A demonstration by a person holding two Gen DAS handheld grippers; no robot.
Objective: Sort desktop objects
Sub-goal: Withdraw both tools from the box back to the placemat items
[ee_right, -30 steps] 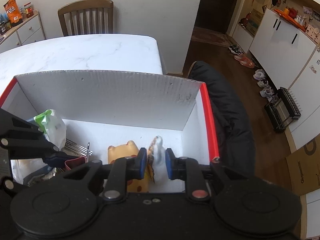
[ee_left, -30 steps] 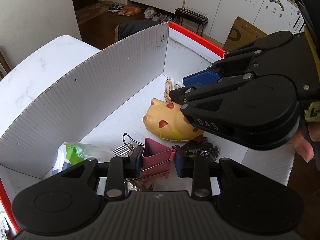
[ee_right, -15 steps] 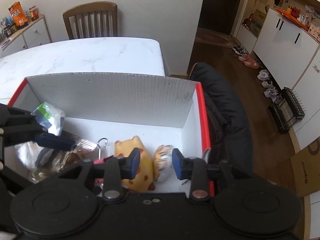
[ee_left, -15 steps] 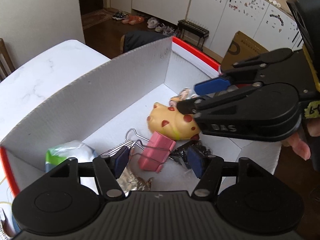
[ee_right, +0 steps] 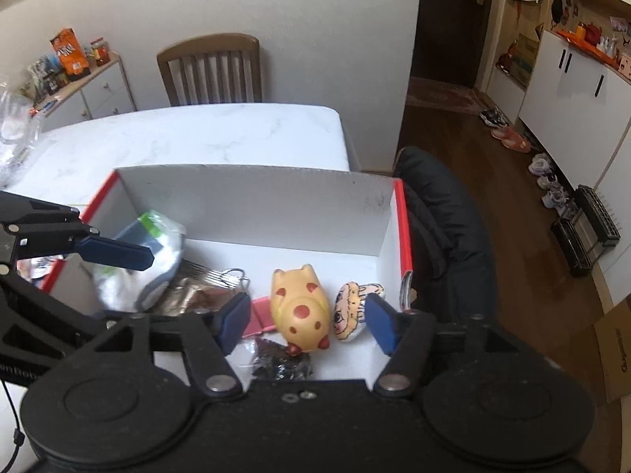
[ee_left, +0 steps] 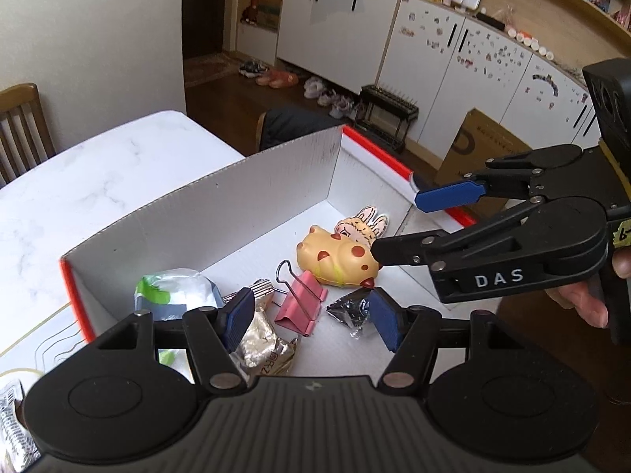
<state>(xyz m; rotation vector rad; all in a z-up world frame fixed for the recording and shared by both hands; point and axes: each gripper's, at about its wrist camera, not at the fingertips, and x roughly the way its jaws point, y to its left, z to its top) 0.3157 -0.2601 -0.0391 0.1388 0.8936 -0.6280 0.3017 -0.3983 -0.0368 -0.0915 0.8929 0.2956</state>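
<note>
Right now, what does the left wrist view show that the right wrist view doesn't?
Only the left wrist view shows the brown cardboard carton on the floor at full width and the person's hand on the right gripper, whose jaws are opening, nothing between them.

Only the right wrist view shows the snack-topped sideboard.

Both show the box, yellow spotted toy, rabbit sticker and pink binder clip.
</note>
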